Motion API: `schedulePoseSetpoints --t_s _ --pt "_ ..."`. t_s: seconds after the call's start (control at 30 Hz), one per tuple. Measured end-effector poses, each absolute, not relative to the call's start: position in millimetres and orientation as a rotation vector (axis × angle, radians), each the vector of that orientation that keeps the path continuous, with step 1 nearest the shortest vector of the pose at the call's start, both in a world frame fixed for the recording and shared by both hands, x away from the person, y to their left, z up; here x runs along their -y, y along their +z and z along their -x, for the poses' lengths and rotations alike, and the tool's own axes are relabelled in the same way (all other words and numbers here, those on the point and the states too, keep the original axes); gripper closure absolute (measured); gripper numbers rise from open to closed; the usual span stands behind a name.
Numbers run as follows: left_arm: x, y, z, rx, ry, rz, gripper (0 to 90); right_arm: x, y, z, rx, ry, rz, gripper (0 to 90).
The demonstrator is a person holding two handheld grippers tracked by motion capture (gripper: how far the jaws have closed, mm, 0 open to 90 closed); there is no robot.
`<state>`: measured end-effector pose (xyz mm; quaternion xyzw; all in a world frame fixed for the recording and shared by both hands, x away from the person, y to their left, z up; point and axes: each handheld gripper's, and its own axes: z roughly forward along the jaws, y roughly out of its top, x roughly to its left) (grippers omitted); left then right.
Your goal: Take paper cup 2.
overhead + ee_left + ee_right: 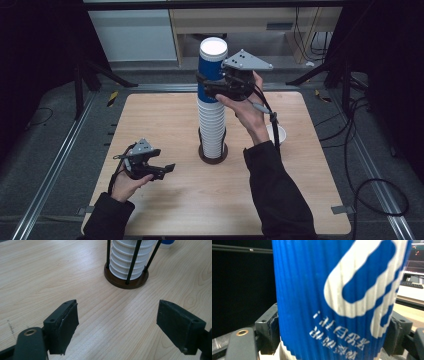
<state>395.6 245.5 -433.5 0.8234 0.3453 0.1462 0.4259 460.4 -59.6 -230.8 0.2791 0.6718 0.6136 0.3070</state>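
Blue, ribbed paper fills the right gripper view: the top cup (337, 300) sits upside down, its print inverted, with a black jaw pressed against each side. In the high view the right gripper (212, 85) clamps this blue cup at the head of the tall stack (212, 127) of white cups, near the table's far middle. The cup's white base faces up. The stack stands in a round brown holder (213, 155) with thin black rods rising around it.

The left gripper (165, 169) rests low over the near left part of the wooden table (165, 120), well apart from the stack. Its jaws stand wide apart with nothing between them; in the left gripper view only bare wood lies between the pads, and the holder's base (126, 280) shows farther off, between the two jaws.

Another white cup (280, 134) stands upright on the table to the right of the stack, partly hidden behind the right forearm.
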Motion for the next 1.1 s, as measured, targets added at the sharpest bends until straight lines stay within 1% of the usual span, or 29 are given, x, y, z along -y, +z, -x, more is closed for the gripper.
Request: schedulePoseSetpoints --t_s 0.27,0.6,0.87,1.1 --pt "-245.8 -433.2 -395.5 -0.863 0.365 -2.056 16.9 65.5 -219.4 -455.1 -1.736 1.638 -0.738 19.7" --pt "-245.6 -432.7 -395.3 -0.861 0.365 -2.054 16.8 90.9 -207.3 -438.7 -1.692 1.635 -0.724 19.7" --pt "-245.3 -431.5 -394.4 -0.855 0.367 -2.052 16.8 117.5 -214.3 -421.3 -1.691 1.607 -0.738 19.7" --pt "-244.5 -431.4 -394.0 -0.852 0.369 -2.055 16.7 138.6 -230.7 -408.0 -1.708 1.579 -0.755 19.7"
